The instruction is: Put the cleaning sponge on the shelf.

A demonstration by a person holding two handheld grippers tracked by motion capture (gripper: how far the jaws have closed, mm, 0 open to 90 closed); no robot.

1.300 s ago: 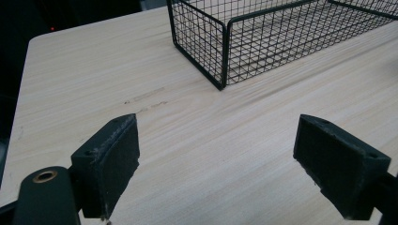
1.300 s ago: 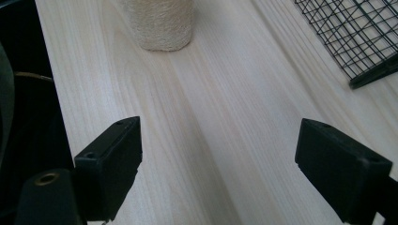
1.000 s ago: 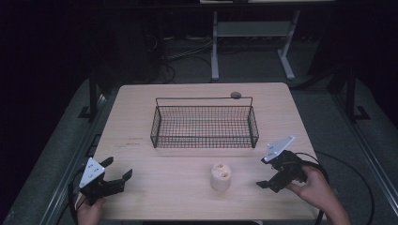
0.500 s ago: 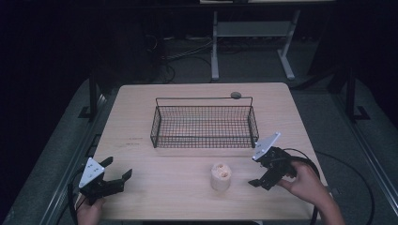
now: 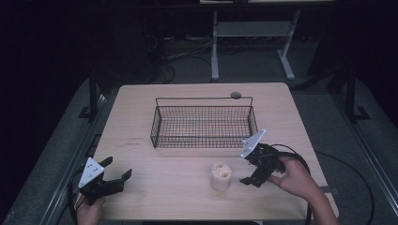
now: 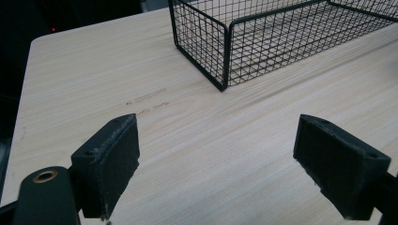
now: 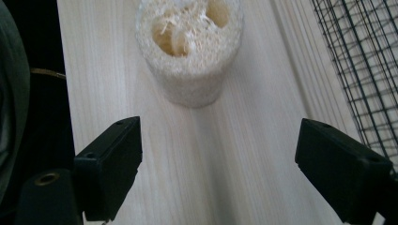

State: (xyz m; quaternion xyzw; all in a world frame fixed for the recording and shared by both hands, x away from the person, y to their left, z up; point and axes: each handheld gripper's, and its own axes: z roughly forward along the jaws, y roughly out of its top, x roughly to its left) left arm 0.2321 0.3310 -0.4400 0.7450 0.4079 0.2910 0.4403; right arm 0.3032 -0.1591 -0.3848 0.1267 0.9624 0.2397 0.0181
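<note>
Loofah piece point(image 5: 221, 176) stands just beside the right tool point(image 5: 247, 171) — untouched, jaws apart.

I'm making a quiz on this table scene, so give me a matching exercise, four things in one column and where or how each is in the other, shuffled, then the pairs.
Things:
1. loofah piece
2. wire basket
3. left gripper
4. right gripper

Places or states:
A. open, at the table's near left corner
B. empty, at mid-table
C. open, just right of the loofah
D. upright, in front of the basket

Pairs: 1-D, 2-B, 3-A, 4-C
</note>
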